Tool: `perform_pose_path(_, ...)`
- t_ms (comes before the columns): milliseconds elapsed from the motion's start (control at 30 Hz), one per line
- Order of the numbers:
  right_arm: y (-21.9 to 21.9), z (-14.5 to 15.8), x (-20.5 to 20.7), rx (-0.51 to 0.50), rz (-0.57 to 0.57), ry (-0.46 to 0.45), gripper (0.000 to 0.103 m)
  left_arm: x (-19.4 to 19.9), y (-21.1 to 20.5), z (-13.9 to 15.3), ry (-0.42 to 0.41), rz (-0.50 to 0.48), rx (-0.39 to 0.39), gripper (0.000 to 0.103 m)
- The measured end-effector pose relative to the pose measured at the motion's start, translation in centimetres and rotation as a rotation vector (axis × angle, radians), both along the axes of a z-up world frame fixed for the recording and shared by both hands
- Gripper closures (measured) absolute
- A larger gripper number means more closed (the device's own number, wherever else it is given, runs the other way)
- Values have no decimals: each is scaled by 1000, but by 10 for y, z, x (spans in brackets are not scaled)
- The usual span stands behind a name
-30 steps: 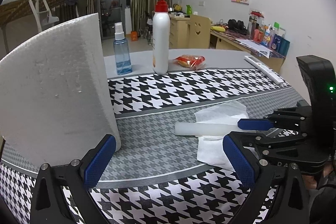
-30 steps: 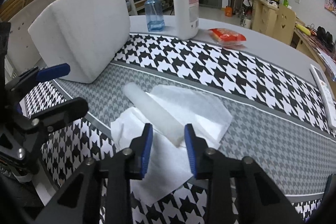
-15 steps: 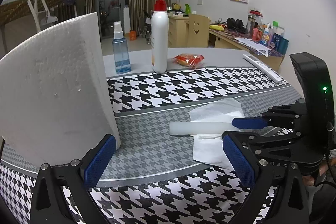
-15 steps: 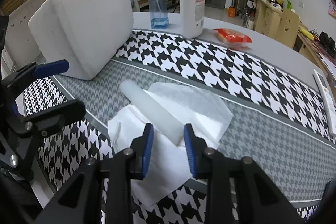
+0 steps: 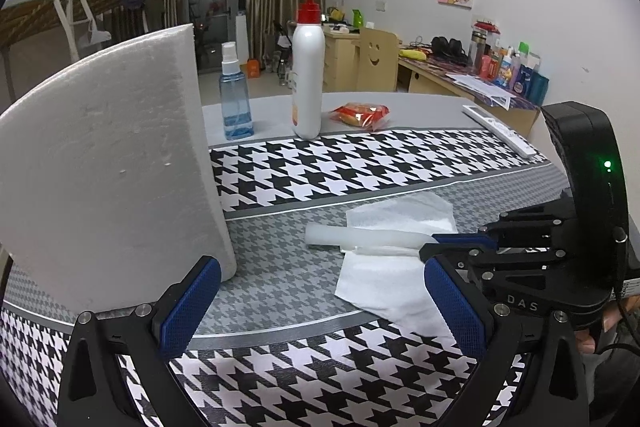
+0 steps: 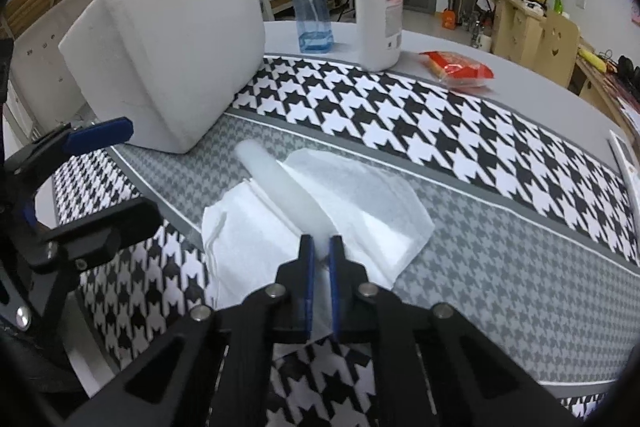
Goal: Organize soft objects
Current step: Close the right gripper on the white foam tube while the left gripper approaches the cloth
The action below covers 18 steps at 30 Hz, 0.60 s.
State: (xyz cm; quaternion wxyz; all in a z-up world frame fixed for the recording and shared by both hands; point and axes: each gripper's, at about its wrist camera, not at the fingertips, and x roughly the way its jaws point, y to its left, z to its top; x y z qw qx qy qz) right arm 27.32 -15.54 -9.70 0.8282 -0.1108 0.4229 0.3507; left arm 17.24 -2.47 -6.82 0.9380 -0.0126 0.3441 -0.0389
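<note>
Right gripper (image 6: 319, 255) just closing, jaws pinched on the near end of the foam roll (image 6: 280, 187), lying across the white sheets (image 6: 368, 203) on the table. Left gripper (image 5: 316, 303) gaping, empty. Risk: soft end squashing, roll slipping out, sheets dragging along.

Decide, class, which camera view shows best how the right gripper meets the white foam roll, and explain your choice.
The right wrist view: it looks straight down the right gripper, whose jaws have just been closing, now pinched on the near end of the foam roll. The left wrist view shows that grip side-on, the fingers partly hiding the roll's end.
</note>
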Motion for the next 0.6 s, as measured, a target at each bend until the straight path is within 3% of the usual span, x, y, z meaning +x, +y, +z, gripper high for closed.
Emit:
perform_pose_path(267, -6, 17, -8, 111, 5, 41, 94, -5, -3, -3, 12, -29, 16, 1)
perform_pose_path(600, -22, 12, -4, 78, -54, 51, 89, -2, -24, -11, 59, -113, 19, 1)
